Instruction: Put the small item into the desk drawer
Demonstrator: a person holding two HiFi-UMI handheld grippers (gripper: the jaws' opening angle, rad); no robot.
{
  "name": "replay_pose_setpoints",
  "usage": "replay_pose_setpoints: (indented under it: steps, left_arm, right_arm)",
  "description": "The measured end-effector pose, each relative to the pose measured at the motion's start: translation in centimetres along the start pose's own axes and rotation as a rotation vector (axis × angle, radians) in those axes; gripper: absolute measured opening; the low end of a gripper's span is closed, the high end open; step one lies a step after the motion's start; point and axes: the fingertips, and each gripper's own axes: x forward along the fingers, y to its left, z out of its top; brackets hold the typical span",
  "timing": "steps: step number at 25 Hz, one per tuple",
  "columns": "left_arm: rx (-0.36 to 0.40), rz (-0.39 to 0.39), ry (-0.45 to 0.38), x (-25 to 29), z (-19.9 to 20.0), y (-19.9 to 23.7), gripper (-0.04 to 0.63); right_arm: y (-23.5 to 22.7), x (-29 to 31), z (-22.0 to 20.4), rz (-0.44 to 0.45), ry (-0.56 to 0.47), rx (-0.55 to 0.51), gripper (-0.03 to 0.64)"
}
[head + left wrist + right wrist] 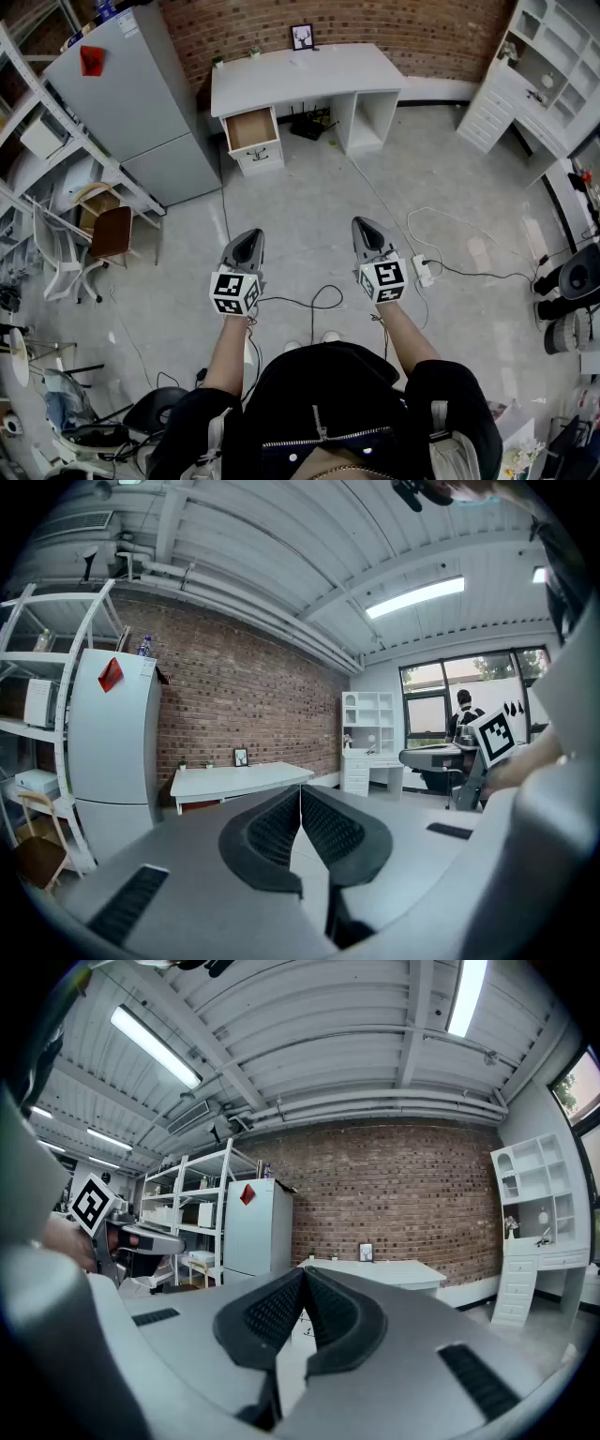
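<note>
Two grippers, each with its jaws pressed together and nothing between the pads: the left gripper and the right gripper are held side by side, apart from each other, both pointing about level. Ahead of both pairs of jaws lies a wide stretch of bare floor. Only one thin cable crosses it, on the right jaws' side, and one power strip lies just to the right of the right gripper.

Well ahead of the jaws stands one white desk against the brick wall. Its one drawer is pulled out and open at the top, nearly straight ahead of the left jaws, its front edge facing them. On the desk top stand one picture frame and two small pots. Which small thing is the task's item I cannot tell.

Left of the drawer, one grey fridge closes that side. Well to the left of the left jaws stands one brown chair
</note>
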Motion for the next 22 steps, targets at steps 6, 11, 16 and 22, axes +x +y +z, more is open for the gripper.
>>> replay_pose_setpoints:
  steps: [6,11,16,22]
  left_arm:
    - [-0.002,0.008,0.002,0.9,-0.2,-0.8,0.021]
    - [-0.001,0.029,0.009,1.6,-0.2,-2.2,0.021]
    - [-0.016,0.065,0.018,1.8,-0.8,-2.7,0.021]
    - [-0.021,0.071,0.033,3.5,-1.2,-2.1,0.021]
  right_arm:
    - [-0.6,0.0,-0.9,0.039,0.004,0.021,0.006]
    - [-2.9,-0.2,-1.7,0.029,0.026,0.044,0.006]
    - [-3.9,0.5,-1.6,0.057,0.028,0.052,0.006]
    - [-5.2,2.2,-1.6,0.048,0.016,0.052,0.006]
